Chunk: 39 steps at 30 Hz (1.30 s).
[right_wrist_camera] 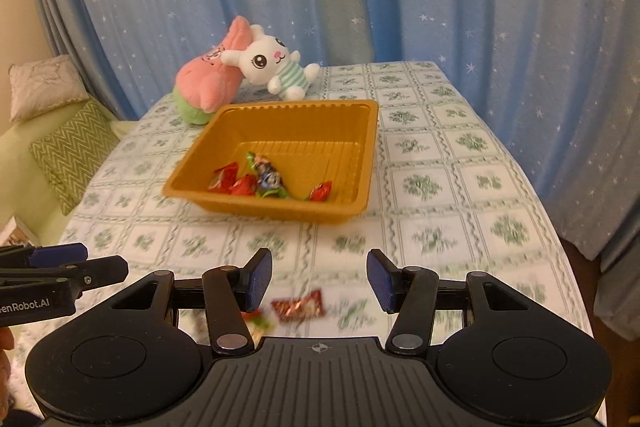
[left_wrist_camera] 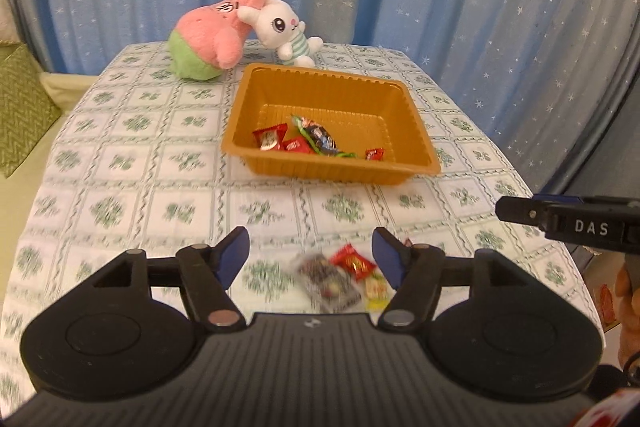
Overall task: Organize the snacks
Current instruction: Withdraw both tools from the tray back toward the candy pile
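An orange plastic tray (left_wrist_camera: 416,131) (right_wrist_camera: 360,147) sits mid-table and holds several wrapped snacks (left_wrist_camera: 304,143) (right_wrist_camera: 264,181), red ones and a dark one. My left gripper (left_wrist_camera: 311,255) is open above a small pile of loose snacks on the near table: a dark packet (left_wrist_camera: 328,281), a red one (left_wrist_camera: 354,261) and a yellow one (left_wrist_camera: 376,291). My right gripper (right_wrist_camera: 320,277) is open over a red wrapper (right_wrist_camera: 298,305), with another small snack (right_wrist_camera: 258,319) beside its left finger. Neither gripper holds anything. Each gripper shows at the edge of the other's view.
A pink and green plush (left_wrist_camera: 208,35) (right_wrist_camera: 208,83) and a white bunny plush (left_wrist_camera: 286,31) (right_wrist_camera: 272,65) lie at the table's far edge behind the tray. Blue starred curtains hang behind. Green cushions (right_wrist_camera: 72,155) lie off the table's left side.
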Available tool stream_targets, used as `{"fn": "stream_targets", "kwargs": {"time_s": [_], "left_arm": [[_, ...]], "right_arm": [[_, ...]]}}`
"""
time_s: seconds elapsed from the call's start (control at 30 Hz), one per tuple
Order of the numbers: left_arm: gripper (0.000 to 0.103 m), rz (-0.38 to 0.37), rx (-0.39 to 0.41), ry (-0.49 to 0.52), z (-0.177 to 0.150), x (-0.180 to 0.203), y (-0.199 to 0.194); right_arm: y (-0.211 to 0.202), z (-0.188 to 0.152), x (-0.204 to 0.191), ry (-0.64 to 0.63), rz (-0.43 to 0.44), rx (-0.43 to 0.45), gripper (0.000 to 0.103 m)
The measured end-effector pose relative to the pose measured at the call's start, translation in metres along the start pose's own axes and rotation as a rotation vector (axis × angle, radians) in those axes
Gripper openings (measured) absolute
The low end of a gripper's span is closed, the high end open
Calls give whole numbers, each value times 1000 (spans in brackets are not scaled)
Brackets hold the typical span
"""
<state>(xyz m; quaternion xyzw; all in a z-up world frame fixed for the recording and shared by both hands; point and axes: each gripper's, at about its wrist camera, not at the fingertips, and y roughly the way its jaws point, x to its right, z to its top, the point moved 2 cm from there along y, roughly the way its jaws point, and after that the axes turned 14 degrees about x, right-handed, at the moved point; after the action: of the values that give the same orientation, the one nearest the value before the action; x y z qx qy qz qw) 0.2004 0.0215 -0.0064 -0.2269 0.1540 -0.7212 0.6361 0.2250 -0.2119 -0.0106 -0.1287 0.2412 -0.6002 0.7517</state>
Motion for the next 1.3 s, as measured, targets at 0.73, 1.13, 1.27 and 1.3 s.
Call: {"fn": "stream_targets", "kwargs": {"time_s": [0.73, 1.13, 1.27, 1.3], "left_arm": [[70, 49, 11, -20, -52, 8, -90], [70, 45, -8, -20, -63, 9, -90], [70, 44, -13, -21, -64, 9, -87], [70, 44, -14, -23, -65, 9, -87]], "right_arm": [[-103, -67, -30, -18, -31, -23, 53], [-105, -83, -25, 2, -45, -66, 61], [-104, -83, -23, 7, -48, -65, 62], [-104, -83, -23, 8, -48, -66, 62]]}}
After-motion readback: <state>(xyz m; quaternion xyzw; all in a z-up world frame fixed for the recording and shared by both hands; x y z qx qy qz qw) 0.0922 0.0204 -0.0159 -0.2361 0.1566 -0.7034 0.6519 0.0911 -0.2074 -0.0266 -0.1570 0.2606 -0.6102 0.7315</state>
